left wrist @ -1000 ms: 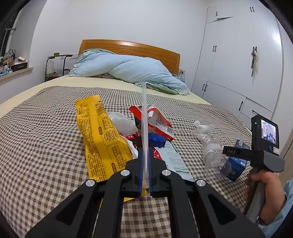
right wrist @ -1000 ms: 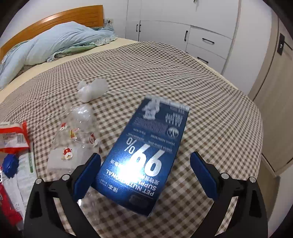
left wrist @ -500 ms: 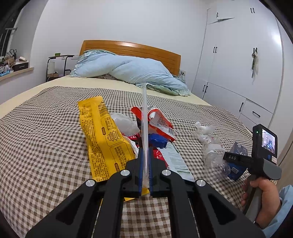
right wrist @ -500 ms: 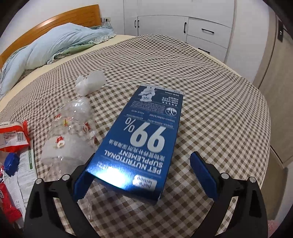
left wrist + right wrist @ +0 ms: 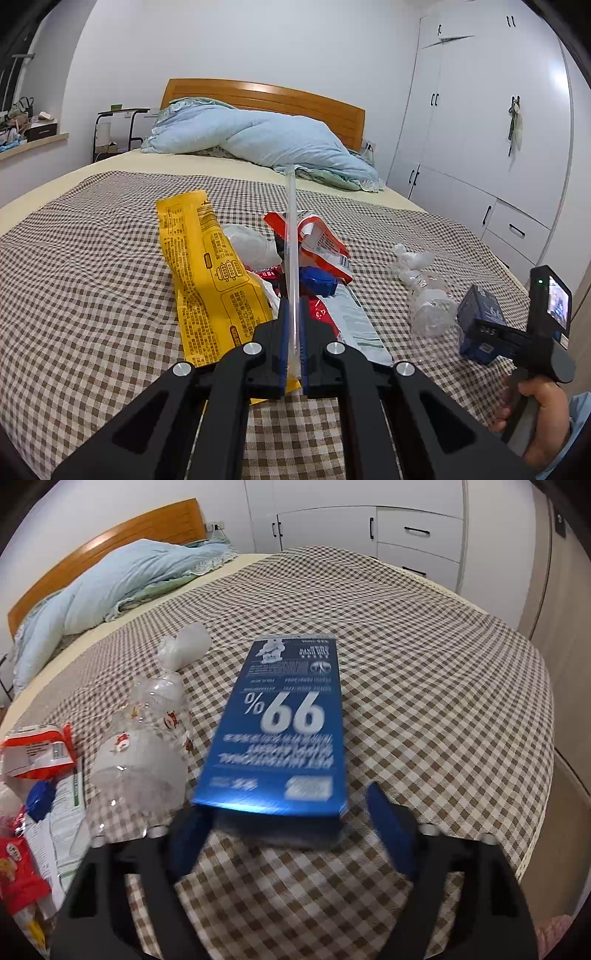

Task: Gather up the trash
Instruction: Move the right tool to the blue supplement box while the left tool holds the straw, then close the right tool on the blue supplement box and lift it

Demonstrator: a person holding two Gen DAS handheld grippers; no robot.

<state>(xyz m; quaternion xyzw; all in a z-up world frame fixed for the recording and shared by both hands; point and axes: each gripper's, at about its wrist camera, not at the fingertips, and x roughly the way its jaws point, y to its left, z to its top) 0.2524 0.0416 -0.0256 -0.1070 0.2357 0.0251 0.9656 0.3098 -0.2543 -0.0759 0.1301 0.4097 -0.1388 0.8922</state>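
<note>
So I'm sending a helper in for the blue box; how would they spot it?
On the checked bedspread, look toward the side nearest the white wardrobe. Beside a crushed clear bottle lies the blue box, the only flat dark-blue carton, printed with a big white "99%".

Blue box (image 5: 284, 731): small print smeared by motion blur, unreadable; near end hides the checked cover beneath. Right gripper (image 5: 291, 834): pads blurred, contact with the box cannot be told. Red wrapper (image 5: 18, 882): cut off by the left edge.
</note>
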